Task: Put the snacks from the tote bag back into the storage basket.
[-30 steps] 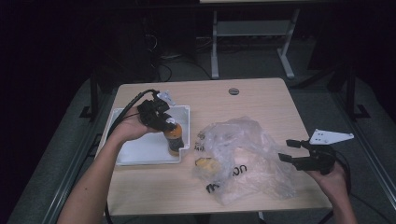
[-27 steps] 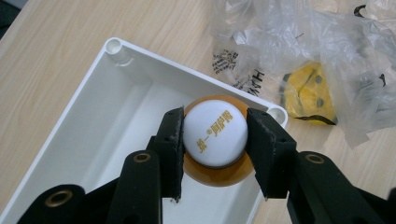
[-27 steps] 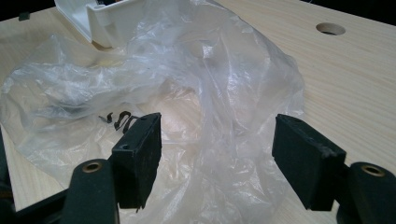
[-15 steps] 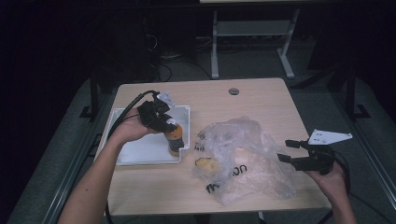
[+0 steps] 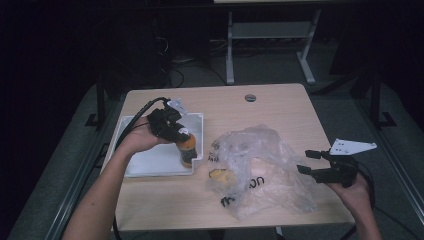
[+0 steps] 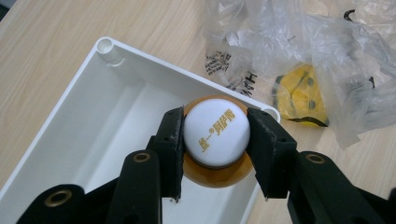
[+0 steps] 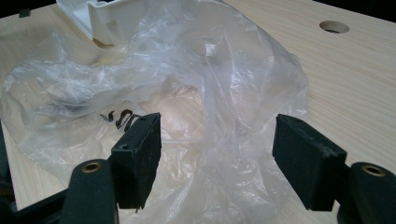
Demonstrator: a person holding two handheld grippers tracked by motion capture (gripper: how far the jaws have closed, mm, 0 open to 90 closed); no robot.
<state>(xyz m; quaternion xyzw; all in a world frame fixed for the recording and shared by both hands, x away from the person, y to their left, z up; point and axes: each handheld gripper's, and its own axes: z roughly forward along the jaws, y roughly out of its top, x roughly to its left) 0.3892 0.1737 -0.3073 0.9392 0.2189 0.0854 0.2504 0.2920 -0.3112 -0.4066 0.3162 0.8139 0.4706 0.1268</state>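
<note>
We are clamping the left gripper point(image 6: 215, 140) on the bottle's point(image 6: 215, 165) slick white cap point(image 6: 215, 131), centre frame; rigid, top-heavy. Right gripper point(image 7: 217, 158) is gaping empty.

You are working at a light wooden table point(image 5: 280, 107) with a round cable hole point(image 5: 250, 97) near its far edge. Around it the room is dark, and only the tabletop is well lit. The floor point(image 5: 260, 67) is grey. Beyond the table's far edge stands a pale metal frame point(image 5: 270, 35) with two splayed legs, and cables point(image 5: 192, 70) lie to its left.
</note>
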